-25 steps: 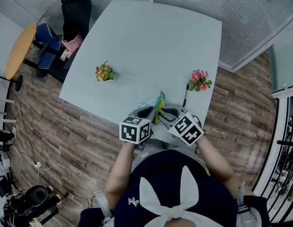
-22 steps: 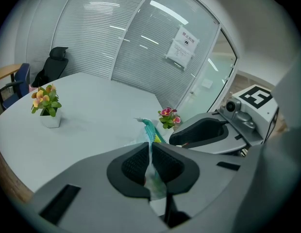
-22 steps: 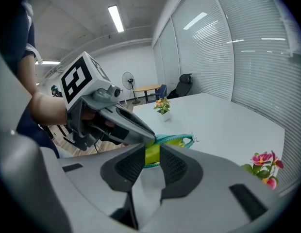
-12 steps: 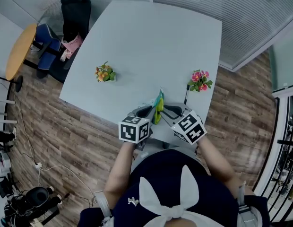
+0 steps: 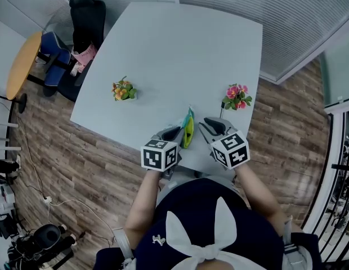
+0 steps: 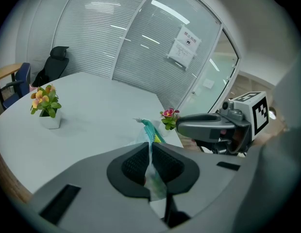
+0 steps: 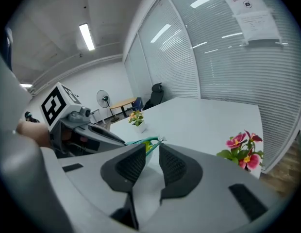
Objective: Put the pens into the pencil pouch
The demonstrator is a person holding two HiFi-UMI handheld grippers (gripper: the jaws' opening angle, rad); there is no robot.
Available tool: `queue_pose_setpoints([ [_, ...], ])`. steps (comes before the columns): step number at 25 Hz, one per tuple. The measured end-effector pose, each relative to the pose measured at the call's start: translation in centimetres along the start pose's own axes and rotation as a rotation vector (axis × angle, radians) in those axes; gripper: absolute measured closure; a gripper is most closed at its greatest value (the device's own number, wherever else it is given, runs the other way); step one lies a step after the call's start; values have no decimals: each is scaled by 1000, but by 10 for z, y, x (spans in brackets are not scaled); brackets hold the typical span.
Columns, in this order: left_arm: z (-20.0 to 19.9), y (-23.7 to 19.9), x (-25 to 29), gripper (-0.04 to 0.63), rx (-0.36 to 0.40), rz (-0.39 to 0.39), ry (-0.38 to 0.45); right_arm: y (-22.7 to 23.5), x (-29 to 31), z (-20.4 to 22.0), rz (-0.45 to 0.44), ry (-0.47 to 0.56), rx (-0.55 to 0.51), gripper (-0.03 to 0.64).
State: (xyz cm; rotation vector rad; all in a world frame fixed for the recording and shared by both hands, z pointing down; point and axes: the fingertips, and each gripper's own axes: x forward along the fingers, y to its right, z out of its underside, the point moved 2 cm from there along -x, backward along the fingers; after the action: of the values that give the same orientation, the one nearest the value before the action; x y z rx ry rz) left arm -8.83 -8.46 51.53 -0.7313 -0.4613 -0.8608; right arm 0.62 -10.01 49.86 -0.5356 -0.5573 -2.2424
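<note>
The left gripper (image 6: 150, 154) is clenched on the edge of the pouch (image 5: 188, 129) and holds it up at the near edge of the table (image 5: 180, 55). The right gripper (image 5: 211, 126) is released and empty. A pen (image 5: 221, 112) lies just beyond it, beside the pink flowers (image 5: 237, 95), with its long axis pointing away from the person. The right hand is the nearer one.

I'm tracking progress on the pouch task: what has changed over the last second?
The right gripper swung to the right, away from the pencil pouch, and rolled. Its jaws are open with nothing between them. Unchanged: the left gripper stays shut on the pouch in the same place, and the pen lies untouched.
</note>
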Motion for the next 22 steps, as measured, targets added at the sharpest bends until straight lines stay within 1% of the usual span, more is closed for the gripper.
queue_pose_setpoints([
  [7,-5,0,6,557,10,-1,-9,34,-2,7,145,11,67,523],
  [11,-8,-3,10,557,10,4,-12,52,2,16,215,-5,136,518],
  [16,-12,-6,15,557,11,13,-19,69,8,25,271,-13,219,515],
  [22,-14,-5,21,557,20,34,-36,86,14,41,335,-43,255,515],
])
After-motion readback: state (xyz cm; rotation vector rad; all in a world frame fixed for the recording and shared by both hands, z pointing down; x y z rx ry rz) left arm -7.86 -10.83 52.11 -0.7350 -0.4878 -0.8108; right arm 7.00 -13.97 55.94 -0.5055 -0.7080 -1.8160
